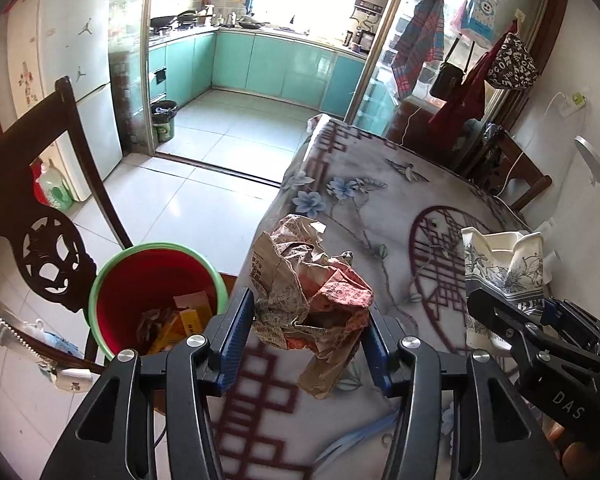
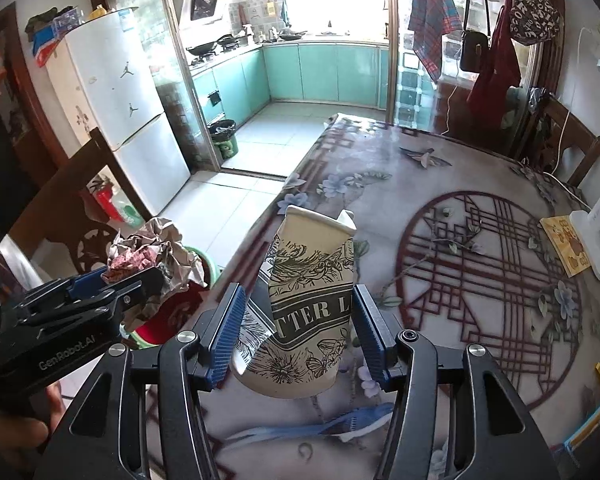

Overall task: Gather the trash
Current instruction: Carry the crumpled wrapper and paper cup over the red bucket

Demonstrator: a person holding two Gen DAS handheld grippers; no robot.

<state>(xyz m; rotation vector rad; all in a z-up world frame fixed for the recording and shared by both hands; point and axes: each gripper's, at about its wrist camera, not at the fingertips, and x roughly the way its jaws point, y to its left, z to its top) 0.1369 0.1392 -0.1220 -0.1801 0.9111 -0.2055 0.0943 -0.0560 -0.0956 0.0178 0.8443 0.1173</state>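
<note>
The right claw [image 2: 296,332] pinches a crushed paper cup [image 2: 304,312] (cream, black floral print, banner reading "TTER L") above the desk [image 2: 460,184]. The left claw [image 1: 306,316], marked "GenRobot.AI", clamps a crumpled printed paper bag [image 1: 312,288] over the desk's left edge. Beyond that edge stands a red, green-rimmed bucket [image 1: 156,280] holding wrappers.
</note>
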